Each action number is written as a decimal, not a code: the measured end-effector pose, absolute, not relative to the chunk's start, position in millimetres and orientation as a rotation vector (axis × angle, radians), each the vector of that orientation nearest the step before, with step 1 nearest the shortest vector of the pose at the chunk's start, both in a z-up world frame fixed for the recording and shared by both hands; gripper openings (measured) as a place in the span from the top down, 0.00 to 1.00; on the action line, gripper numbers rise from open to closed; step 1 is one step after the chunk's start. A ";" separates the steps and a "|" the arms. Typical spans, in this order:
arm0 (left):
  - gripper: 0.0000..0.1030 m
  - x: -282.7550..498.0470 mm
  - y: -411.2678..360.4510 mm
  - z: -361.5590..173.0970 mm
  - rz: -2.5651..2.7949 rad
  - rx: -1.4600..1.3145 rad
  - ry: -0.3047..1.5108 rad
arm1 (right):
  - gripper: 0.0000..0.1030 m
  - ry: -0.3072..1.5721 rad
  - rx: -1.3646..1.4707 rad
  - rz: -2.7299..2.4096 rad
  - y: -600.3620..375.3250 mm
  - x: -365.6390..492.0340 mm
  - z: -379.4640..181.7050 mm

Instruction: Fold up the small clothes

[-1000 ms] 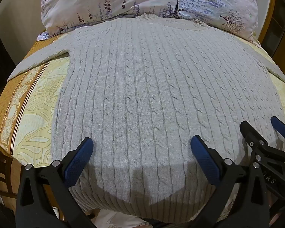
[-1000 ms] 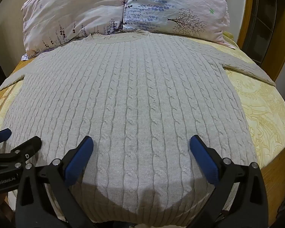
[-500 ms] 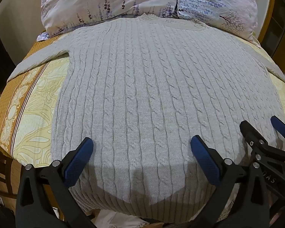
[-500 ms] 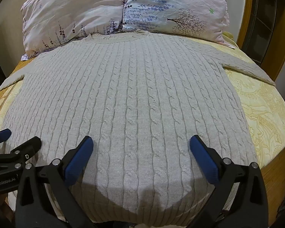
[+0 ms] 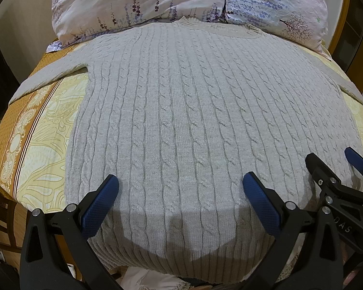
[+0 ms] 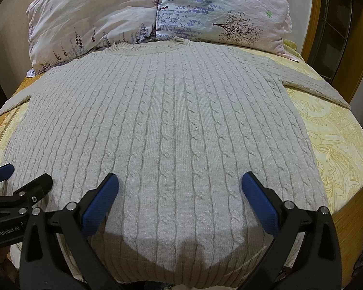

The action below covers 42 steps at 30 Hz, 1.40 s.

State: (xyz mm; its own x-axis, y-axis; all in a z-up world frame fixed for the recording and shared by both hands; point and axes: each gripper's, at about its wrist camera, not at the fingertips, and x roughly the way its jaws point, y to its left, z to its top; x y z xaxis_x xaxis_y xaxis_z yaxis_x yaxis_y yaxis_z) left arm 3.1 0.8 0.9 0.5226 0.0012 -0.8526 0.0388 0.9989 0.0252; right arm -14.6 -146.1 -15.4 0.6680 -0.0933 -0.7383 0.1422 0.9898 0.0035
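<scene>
A grey cable-knit sweater lies spread flat, front up, on a bed with a yellow patterned cover; its collar touches the two floral pillows at the head, and its ribbed hem hangs just over the near edge of the bed. The left sleeve and the right sleeve each run out sideways toward the bed's sides. The left claw hovers over the lower left of the body with its blue pads spread wide and holding nothing; the right claw stands the same way over the lower right, also wide apart and empty, the two tools just beside each other

The knit looks thick, soft and fairly heavy for its kind: it should drape and sag when lifted, stretch if pulled by one point, and grip the pads well without slipping. Nothing in it is fragile, though a cable could snag. Good holds are probably the hem corners, or a shoulder seam and hem together on one side, pinching both layers

The hem overhanging the edge offers an easy pinch from below. Bare cover lies on both sides of the body, yet the sleeves reach close to the bed's edges, and the pillows crowd the collar, so folds are best drawn inward
</scene>
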 end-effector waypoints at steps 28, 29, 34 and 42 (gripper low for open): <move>0.01 -0.1 -0.3 0.2 -0.023 0.044 1.017 | 0.02 0.832 0.063 -0.134 -146.8 -13.3 -16.1; 0.01 -0.2 -0.5 0.3 -0.023 0.043 1.018 | 0.02 0.832 0.063 -0.134 -146.8 -13.2 -16.1; 0.01 0.0 -0.2 0.2 -0.023 0.044 1.018 | 0.02 0.833 0.063 -0.134 -146.9 -12.9 -16.2; 0.01 0.0 -0.2 0.1 -0.023 0.044 1.018 | 0.02 0.834 0.062 -0.134 -146.1 -12.7 -16.2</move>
